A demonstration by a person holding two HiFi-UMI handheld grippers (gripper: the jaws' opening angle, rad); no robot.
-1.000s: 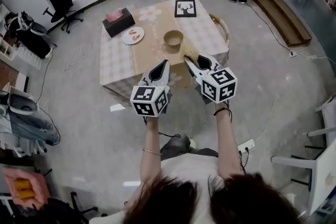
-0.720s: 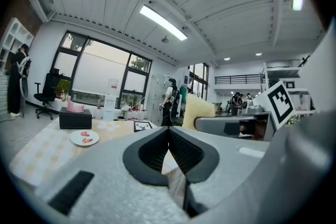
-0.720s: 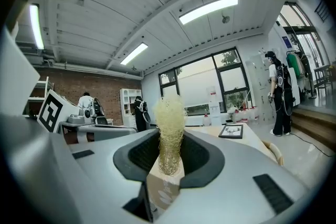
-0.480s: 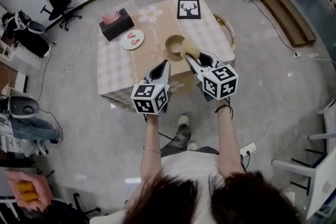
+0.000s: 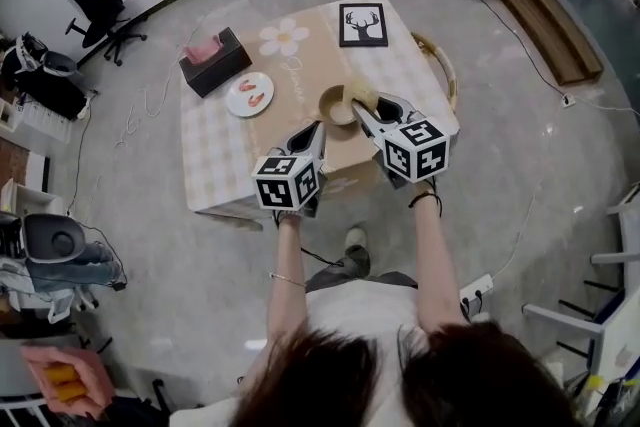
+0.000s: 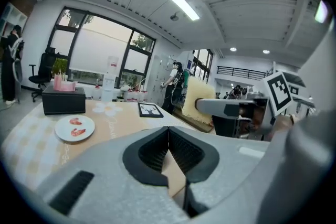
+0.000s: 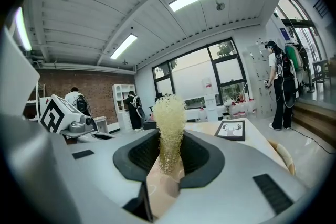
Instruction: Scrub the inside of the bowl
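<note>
Right claw (image 5: 358, 107) pinching yellow scrub sponge (image 5: 363, 95), at 3 o'clock edge of bowl (image 5: 326, 101). Left claw (image 5: 317, 128) pressed together, empty, 7 o'clock of bowl, over worktop (image 5: 225, 145).

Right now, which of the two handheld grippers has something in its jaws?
The right gripper: its jaws pinch a pale yellow fibrous scrub pad by the round tan bowl. The left gripper is shut on nothing.
</note>
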